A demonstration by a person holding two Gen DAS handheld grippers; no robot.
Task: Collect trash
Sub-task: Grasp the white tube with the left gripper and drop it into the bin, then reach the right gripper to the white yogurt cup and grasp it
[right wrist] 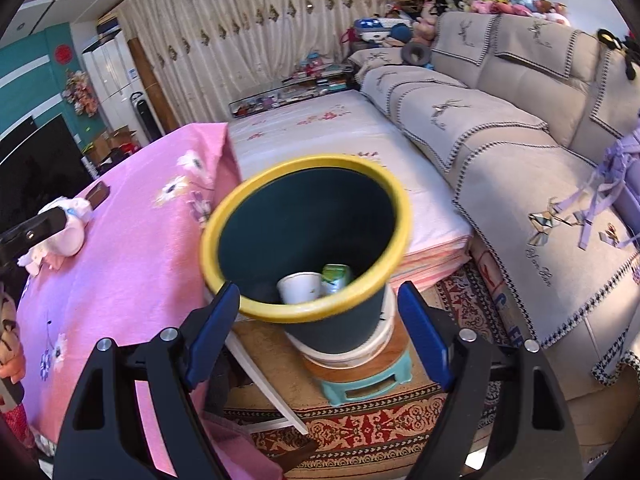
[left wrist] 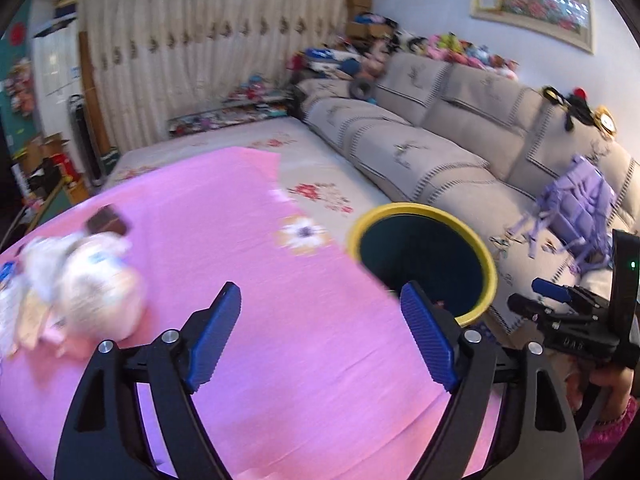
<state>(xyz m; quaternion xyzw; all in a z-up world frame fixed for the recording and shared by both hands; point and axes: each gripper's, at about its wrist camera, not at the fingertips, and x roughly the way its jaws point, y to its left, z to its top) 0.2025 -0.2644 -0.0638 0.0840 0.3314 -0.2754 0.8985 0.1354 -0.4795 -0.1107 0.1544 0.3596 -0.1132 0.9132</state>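
Left gripper (left wrist: 320, 336) open, empty, above pink table (left wrist: 248, 272); crumpled white wrappers (left wrist: 80, 280) lying left of it, yellow-rimmed dark bin (left wrist: 424, 256) right. Right gripper (right wrist: 318, 328) open beside bin.

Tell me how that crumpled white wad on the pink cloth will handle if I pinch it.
The crumpled white wad looks like soft tissue or wrapping, so probably light and squashy, giving under the pads. Loose, ragged edges suggest bits may trail or separate. Lying on the pink cloth, it might drag fabric along.

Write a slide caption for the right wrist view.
Open right gripper above a yellow-rimmed bin holding a white cup and green carton.
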